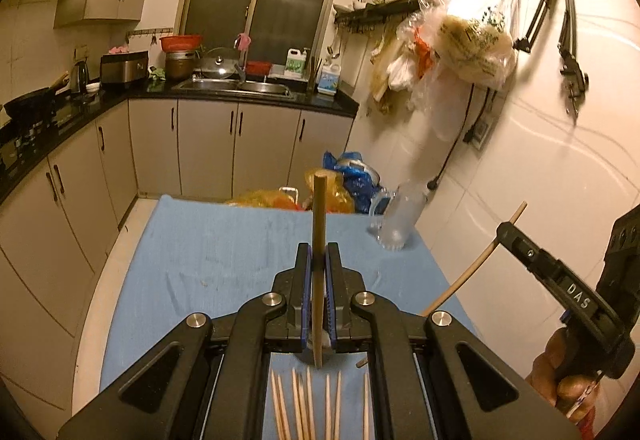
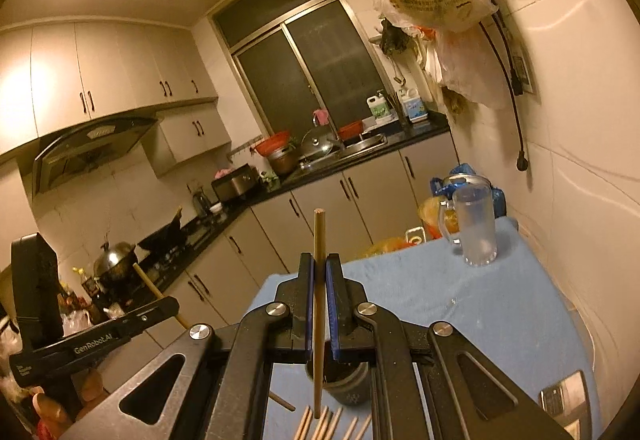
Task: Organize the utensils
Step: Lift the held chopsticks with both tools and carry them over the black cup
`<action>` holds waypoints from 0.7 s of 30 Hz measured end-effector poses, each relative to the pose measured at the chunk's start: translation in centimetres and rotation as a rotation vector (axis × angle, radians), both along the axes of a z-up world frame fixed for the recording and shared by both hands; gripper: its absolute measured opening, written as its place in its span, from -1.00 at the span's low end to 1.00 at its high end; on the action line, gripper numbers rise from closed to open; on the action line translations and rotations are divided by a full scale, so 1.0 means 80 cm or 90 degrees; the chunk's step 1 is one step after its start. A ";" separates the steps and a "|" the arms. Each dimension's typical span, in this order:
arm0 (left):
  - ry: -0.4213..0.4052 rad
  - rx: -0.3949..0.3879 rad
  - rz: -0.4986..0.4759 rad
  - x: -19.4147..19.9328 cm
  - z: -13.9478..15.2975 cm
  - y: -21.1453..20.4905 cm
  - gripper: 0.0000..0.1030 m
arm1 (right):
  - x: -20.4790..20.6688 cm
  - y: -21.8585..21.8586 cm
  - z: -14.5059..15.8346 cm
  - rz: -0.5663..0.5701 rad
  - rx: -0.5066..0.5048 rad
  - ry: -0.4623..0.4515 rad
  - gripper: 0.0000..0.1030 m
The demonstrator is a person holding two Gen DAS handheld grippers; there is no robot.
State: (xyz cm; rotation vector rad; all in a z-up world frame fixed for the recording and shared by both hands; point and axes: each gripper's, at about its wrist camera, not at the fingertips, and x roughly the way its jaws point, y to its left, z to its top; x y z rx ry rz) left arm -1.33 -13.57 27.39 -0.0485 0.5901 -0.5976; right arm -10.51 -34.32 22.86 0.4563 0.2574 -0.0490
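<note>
My left gripper [image 1: 319,260] is shut on a wooden chopstick [image 1: 319,224] that stands nearly upright above the blue tablecloth [image 1: 224,256]. My right gripper [image 2: 319,268] is shut on another chopstick [image 2: 319,252], held upright over a dark round holder [image 2: 348,386]. Several loose chopsticks [image 1: 304,408] lie on the cloth under the left gripper; they also show in the right wrist view [image 2: 324,426]. The right gripper appears at the right of the left wrist view [image 1: 505,231] with its chopstick [image 1: 472,270]. The left gripper appears at the left of the right wrist view [image 2: 170,306].
A clear glass mug [image 2: 476,228] stands at the table's far right corner, plastic bags [image 1: 344,183] behind it. A phone-like object [image 2: 560,400] lies on the cloth at right. The tiled wall [image 1: 540,159] runs along the right. Cabinets and the sink counter [image 1: 236,87] lie beyond.
</note>
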 end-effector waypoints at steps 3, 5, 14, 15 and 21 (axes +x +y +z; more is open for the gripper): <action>-0.007 -0.006 0.000 0.015 0.007 -0.012 -0.88 | 0.017 -0.008 0.004 -0.006 0.005 -0.001 -0.88; -0.003 -0.012 -0.006 0.026 0.007 -0.021 -0.88 | 0.029 -0.012 0.003 -0.012 0.007 0.001 -0.88; 0.052 0.009 -0.026 0.070 -0.052 -0.057 -0.88 | 0.090 -0.023 -0.044 -0.003 0.020 0.060 -0.88; 0.058 0.013 -0.027 0.073 -0.058 -0.059 -0.88 | 0.095 -0.021 -0.051 0.000 0.019 0.069 -0.88; 0.093 0.033 -0.032 0.085 -0.096 -0.071 -0.88 | 0.115 -0.017 -0.092 0.020 0.026 0.114 -0.88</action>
